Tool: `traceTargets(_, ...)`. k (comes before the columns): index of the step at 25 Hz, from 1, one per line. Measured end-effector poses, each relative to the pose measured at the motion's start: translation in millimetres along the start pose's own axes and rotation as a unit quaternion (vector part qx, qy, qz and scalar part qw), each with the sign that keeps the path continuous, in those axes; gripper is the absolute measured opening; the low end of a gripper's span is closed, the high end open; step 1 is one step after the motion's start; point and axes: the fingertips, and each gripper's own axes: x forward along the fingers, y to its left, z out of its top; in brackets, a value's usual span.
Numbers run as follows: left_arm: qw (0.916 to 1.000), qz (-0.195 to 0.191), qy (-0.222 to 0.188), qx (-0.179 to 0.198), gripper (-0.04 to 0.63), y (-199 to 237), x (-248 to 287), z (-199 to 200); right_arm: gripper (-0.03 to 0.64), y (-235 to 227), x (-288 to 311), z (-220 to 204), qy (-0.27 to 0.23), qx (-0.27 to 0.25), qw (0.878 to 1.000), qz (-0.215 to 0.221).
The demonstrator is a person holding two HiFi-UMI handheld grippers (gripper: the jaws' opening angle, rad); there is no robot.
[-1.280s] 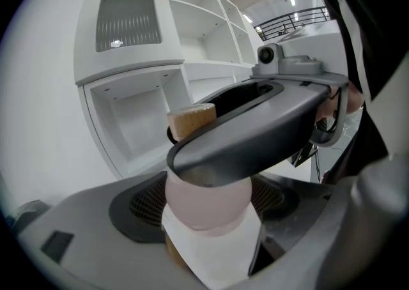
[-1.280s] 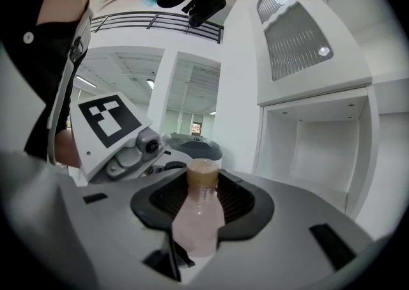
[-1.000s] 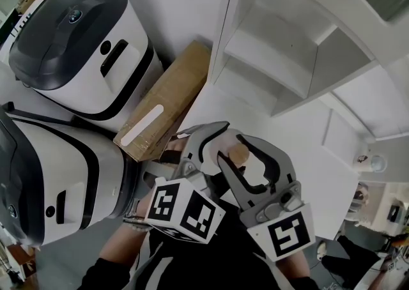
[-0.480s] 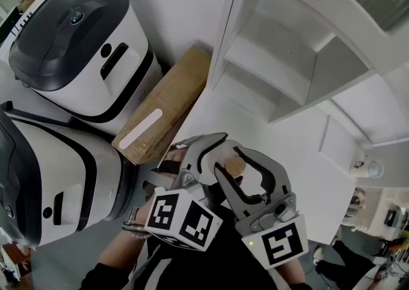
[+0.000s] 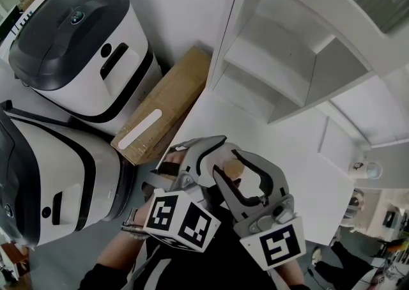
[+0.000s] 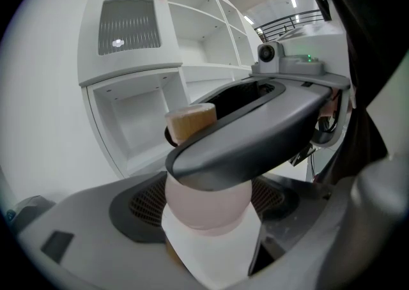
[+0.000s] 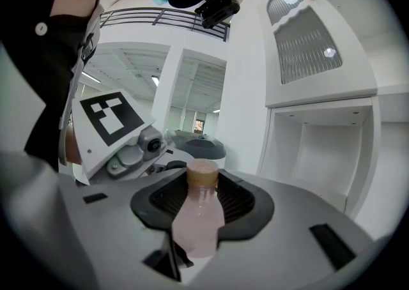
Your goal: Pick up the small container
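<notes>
One small container, seemingly inside right gripper.

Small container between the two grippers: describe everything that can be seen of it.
The small container is a little bottle with a pale pink, translucent, plastic-looking body, a narrowed neck and a tan cap, closed. It stands upright between the fingers of the right gripper, one of them crossing its shoulder. Its body sits right at the left gripper; whether that one presses on it cannot be told.
</notes>
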Motion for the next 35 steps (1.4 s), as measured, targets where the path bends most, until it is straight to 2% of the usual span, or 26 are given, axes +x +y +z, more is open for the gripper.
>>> traceTargets(35,1.0000,-0.004,0.001,-0.005,0.396,-0.6,6.1,0.7,0.147,-3.8,-0.5,-5.0,0.008,-0.004,1.000,0.002)
